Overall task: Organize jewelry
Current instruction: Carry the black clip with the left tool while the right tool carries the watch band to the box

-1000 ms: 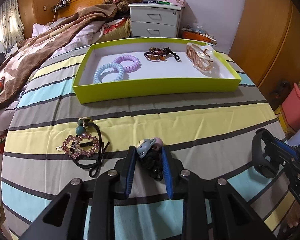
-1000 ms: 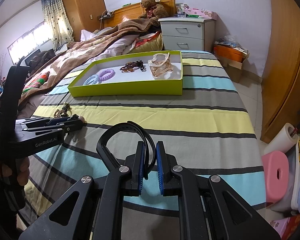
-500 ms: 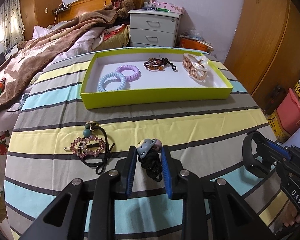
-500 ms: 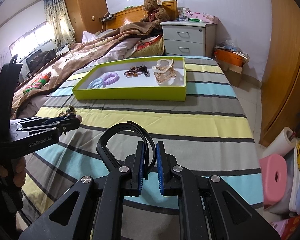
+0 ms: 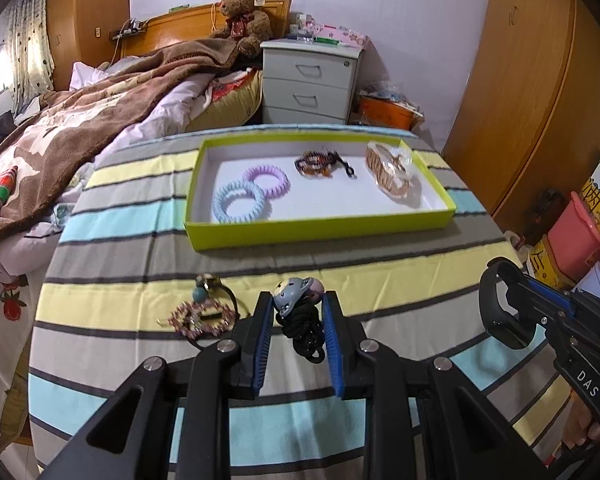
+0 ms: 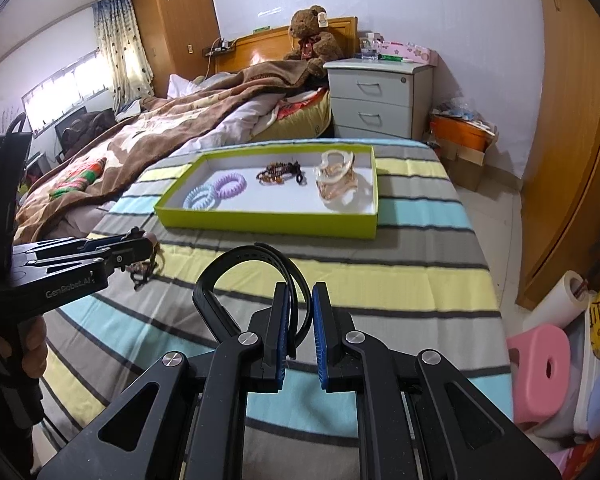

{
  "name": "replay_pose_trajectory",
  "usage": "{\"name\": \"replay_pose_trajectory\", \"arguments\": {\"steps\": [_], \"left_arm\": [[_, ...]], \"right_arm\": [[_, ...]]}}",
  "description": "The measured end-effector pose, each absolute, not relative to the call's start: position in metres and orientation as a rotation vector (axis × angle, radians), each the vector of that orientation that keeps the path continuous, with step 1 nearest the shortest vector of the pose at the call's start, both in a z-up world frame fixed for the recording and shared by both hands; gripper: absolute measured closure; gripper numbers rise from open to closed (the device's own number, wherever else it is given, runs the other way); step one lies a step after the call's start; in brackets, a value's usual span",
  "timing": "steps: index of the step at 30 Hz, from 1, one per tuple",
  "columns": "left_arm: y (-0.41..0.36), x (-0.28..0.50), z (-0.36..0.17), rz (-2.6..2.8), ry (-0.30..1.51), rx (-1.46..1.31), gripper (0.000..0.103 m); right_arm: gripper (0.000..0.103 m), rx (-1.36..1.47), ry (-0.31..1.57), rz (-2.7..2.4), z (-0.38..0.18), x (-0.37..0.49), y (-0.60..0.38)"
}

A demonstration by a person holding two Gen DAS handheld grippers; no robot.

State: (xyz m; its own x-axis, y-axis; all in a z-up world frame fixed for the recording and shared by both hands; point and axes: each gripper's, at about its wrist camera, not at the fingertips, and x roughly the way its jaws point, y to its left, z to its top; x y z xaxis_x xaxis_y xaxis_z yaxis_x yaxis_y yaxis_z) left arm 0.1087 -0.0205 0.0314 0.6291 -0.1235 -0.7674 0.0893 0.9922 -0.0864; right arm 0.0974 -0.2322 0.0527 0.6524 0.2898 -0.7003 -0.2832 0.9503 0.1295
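Note:
My left gripper (image 5: 296, 300) is shut on a black hair tie with a grey-blue charm (image 5: 300, 312), held above the striped table. My right gripper (image 6: 300, 292) is shut on a black band (image 6: 240, 276); it also shows at the right of the left wrist view (image 5: 500, 308). A lime green tray (image 5: 320, 232) lies ahead, holding a blue coil tie (image 5: 240, 202), a purple coil tie (image 5: 266, 180), a brown beaded bracelet (image 5: 320, 162) and a clear pink hair claw (image 5: 390, 174). A pink jewelled clip (image 5: 200, 316) and a beaded black tie (image 5: 208, 288) lie on the cloth left of my left gripper.
The round table has a striped cloth (image 5: 140, 280). A bed with a brown blanket (image 5: 80, 120) is to the left. A white nightstand (image 5: 312, 80) stands behind the tray. A pink stool (image 6: 540, 372) and boxes stand on the floor at right.
Both grippers have risen and tilted up with their loads, so the tray and table look farther away. Grips are unchanged.

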Motion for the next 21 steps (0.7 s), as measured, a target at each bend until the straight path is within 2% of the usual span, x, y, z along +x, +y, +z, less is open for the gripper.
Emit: {"name": "replay_pose_trajectory", "arguments": {"steps": [21], "left_arm": [[0.009, 0.170, 0.059, -0.103, 0.830, -0.061, 0.077]], "right_arm": [[0.091, 0.003, 0.784, 0.328, 0.068, 0.166, -0.208]]}}
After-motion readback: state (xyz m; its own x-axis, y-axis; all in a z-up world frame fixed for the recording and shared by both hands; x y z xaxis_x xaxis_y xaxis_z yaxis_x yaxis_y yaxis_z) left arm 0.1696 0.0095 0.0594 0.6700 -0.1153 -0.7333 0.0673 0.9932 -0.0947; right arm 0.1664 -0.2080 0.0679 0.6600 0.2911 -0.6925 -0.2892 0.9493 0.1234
